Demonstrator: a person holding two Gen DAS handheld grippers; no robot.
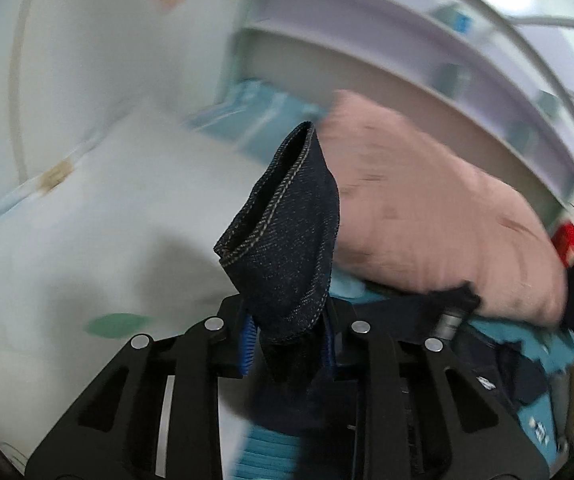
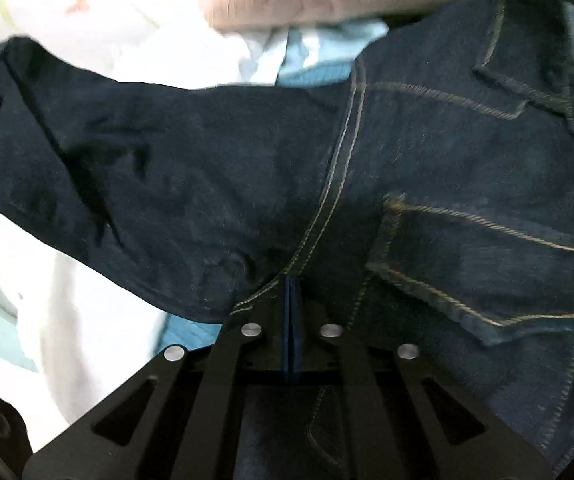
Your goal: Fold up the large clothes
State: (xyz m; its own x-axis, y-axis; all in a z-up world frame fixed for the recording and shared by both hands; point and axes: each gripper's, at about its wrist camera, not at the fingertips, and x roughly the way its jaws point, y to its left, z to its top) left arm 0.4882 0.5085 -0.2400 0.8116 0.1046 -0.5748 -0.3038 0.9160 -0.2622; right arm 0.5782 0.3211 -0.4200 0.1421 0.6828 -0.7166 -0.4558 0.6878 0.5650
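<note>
Left gripper (image 1: 287,344): clamped on the hem end of a leg of the jeans (image 1: 287,232), the blue pads pressed against the denim from both sides.
Leg end: stands up ahead of the left fingers, its stitched opening gaping; holding the hem likely gives control of the leg's full length for a fold.
Right gripper (image 2: 291,320): jaws drawn narrow, pinching the jeans (image 2: 407,168) near the seat seam, just where the yellow stitching meets the fingertips.
Jeans body: spreads ahead of and to the right of the right gripper, back pocket (image 2: 487,272) just to its right, one leg stretching away to its left.
Why held so: one grip at the hem, one near the seat, probably to keep the garment taut and off the bed.
Bedsheet (image 1: 107,200): white, beyond and left of the left gripper.
Pillow (image 1: 427,208): pink, ahead and right of the left gripper, behind the raised leg.
Blur: backgrounds smear in both views, so small details stay uncertain.
</note>
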